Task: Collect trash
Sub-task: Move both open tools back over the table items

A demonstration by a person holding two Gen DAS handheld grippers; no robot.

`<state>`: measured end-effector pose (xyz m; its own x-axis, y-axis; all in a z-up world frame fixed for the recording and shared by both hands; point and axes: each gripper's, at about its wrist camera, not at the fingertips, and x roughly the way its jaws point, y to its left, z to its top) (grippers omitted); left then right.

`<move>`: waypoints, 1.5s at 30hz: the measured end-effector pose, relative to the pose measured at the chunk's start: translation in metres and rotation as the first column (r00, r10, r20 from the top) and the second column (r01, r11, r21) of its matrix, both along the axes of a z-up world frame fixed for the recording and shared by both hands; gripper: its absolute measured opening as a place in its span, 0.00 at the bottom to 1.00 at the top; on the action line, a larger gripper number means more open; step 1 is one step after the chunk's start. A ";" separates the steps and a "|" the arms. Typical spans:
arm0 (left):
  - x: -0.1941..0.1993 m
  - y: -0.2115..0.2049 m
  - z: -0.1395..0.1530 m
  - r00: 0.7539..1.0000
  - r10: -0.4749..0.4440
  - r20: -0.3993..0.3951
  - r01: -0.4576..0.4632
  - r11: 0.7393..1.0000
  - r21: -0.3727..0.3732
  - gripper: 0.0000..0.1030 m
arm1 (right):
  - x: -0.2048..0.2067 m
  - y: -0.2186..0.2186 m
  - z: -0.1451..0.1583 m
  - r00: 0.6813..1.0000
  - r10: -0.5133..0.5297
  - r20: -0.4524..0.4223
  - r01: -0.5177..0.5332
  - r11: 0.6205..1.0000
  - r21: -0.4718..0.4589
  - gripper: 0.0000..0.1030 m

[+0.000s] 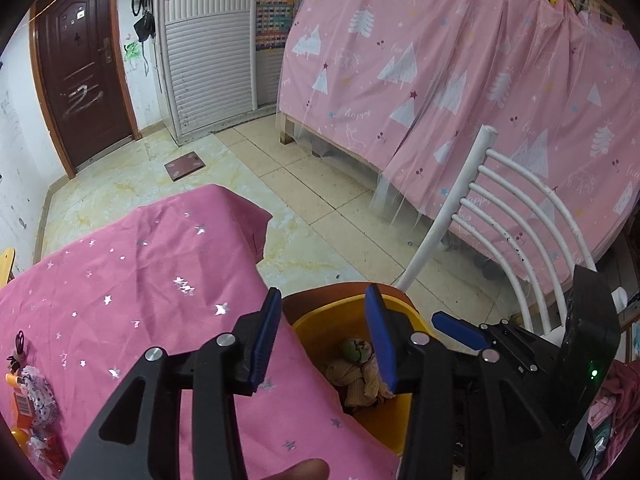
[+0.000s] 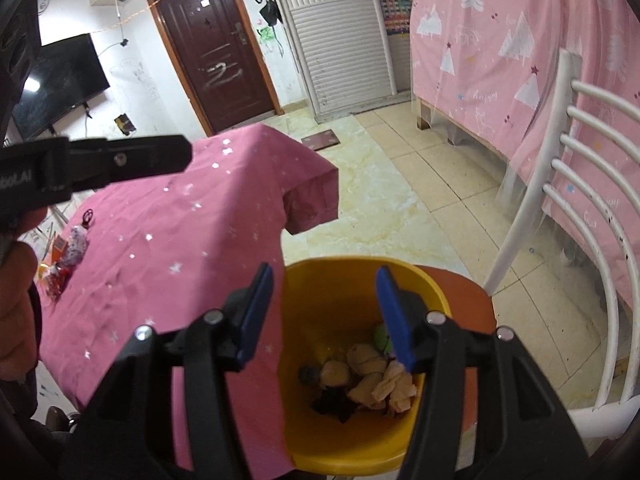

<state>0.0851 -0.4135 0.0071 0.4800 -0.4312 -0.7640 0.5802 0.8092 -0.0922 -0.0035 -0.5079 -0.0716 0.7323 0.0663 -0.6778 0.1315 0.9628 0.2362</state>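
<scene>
A: Left gripper (image 1: 326,336), left wrist view. Blue pads (image 1: 264,344) stand parted, a moderate gap between them. Nothing between them; no contact with cloth or bin.

B: What lies behind the gap?

A: The edge of the pink star-print tablecloth (image 1: 140,280) at lower left, and the rim of the yellow bin (image 1: 320,320) at lower centre. Crumpled tan paper (image 1: 360,380) sits inside the bin, a green scrap (image 1: 352,348) above it.

B: Right gripper?

A: Right gripper (image 2: 326,316), right wrist view. Pads (image 2: 394,320) parted wider than the left pair, empty, poised above the bin's mouth (image 2: 360,268). Not touching the rim.

B: Bin contents from that view?

A: Tan wads (image 2: 380,384), a green piece (image 2: 380,334), a dark lump (image 2: 332,400), a small grey round item (image 2: 308,374). All at the bottom, lower centre of frame.

B: Bin location?

A: On the orange seat (image 2: 468,300) of a white chair (image 2: 580,184), just beside the table's edge.

B: Anything left on the table?

A: Small wrappers and packets (image 2: 68,252) at far left of the frame, well apart from both grippers.
</scene>
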 end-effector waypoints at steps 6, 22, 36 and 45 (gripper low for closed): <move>0.005 0.034 0.015 0.999 0.037 0.011 -0.036 0.998 -0.042 0.35 | 0.011 0.025 0.018 0.999 0.041 0.019 -0.040 0.999 -0.037 0.57; 0.018 0.182 0.049 0.972 0.224 0.079 -0.219 0.974 -0.062 0.38 | 0.062 0.147 0.047 0.967 0.255 0.024 -0.251 0.961 -0.115 0.58; 0.021 0.315 0.056 0.909 0.406 0.094 -0.401 0.913 -0.071 0.41 | 0.077 0.238 0.055 0.911 0.412 0.008 -0.406 0.902 -0.147 0.58; 0.019 0.367 0.035 0.876 0.479 0.060 -0.476 0.877 -0.062 0.42 | 0.068 0.284 0.055 0.874 0.486 -0.004 -0.480 0.861 -0.168 0.67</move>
